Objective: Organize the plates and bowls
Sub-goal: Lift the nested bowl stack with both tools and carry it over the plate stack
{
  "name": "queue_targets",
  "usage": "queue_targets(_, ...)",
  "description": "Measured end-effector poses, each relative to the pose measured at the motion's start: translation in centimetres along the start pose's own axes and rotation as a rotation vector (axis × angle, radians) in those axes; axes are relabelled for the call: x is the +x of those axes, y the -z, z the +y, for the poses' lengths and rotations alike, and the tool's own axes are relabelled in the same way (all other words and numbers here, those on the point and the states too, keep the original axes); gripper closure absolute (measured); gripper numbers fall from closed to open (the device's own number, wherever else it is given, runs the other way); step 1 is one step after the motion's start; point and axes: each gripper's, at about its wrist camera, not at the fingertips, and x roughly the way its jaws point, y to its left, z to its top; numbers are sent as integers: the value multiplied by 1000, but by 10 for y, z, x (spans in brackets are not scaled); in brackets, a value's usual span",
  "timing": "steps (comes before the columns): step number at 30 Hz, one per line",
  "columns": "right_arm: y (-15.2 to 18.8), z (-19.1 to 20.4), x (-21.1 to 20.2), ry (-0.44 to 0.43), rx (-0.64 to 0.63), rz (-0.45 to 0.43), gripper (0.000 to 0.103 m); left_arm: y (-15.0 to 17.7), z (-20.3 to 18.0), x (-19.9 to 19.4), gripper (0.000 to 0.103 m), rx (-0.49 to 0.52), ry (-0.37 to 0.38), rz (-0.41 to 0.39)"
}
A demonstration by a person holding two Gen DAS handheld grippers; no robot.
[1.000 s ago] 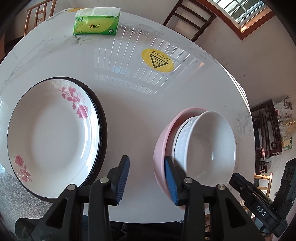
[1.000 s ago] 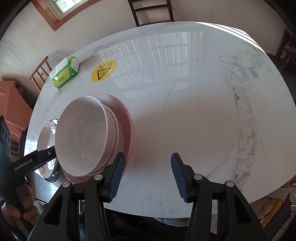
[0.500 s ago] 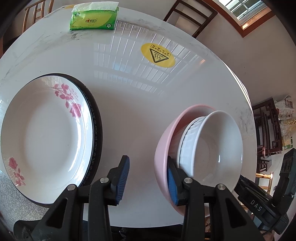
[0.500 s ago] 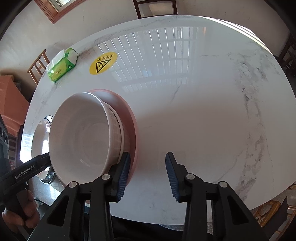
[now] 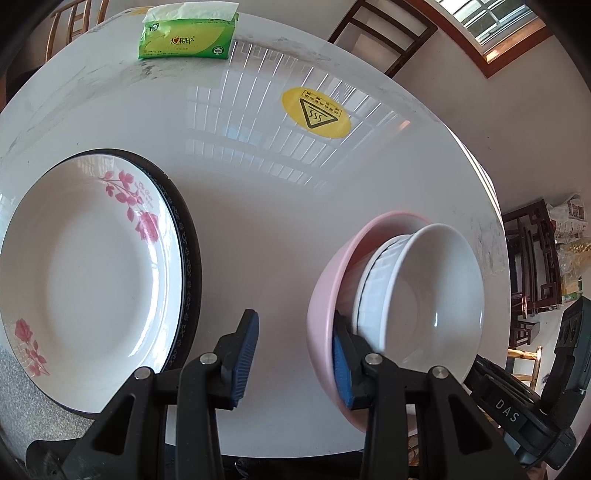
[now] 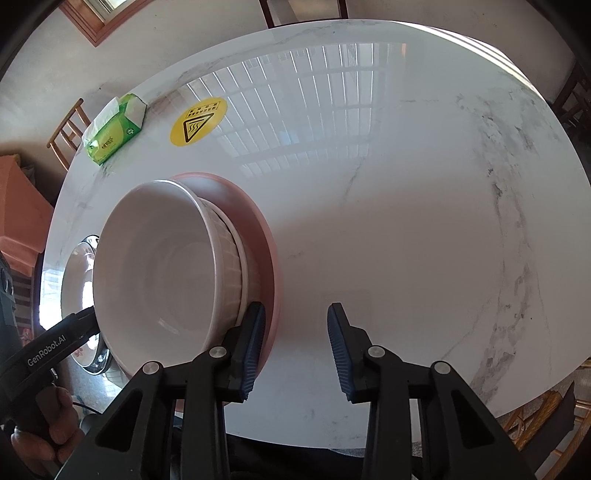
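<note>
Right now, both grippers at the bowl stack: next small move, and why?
Probably close both grippers on the pink bowl's rim, then lift. The left gripper and right gripper each straddle opposite sides of the pink bowl, pads not visibly clamped; the white bowls sit nested inside it.

Bright daylight from a window (image 5: 498, 26). Strong window-grid glare on the glossy table (image 5: 258, 122), soft shadows beside the bowls (image 6: 177, 273). Heavy fisheye bending, dark vignette at corners. Focus sharp, slight blur on near bowl rim.
</note>
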Motion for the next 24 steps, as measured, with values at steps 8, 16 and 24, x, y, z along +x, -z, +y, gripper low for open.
queue_targets(8, 3, 13, -1, -2, -28, -32, 89, 3, -14, -3, 94, 57, 16, -45)
queue_targets(16, 4, 15, -1, 2, -25, -47, 89, 5, -24, -3, 95, 85, -37, -78)
queue_targets(24, 4, 19, -1, 20, -39, -43, 89, 4, -24, -3, 97, 96, -56, -84)
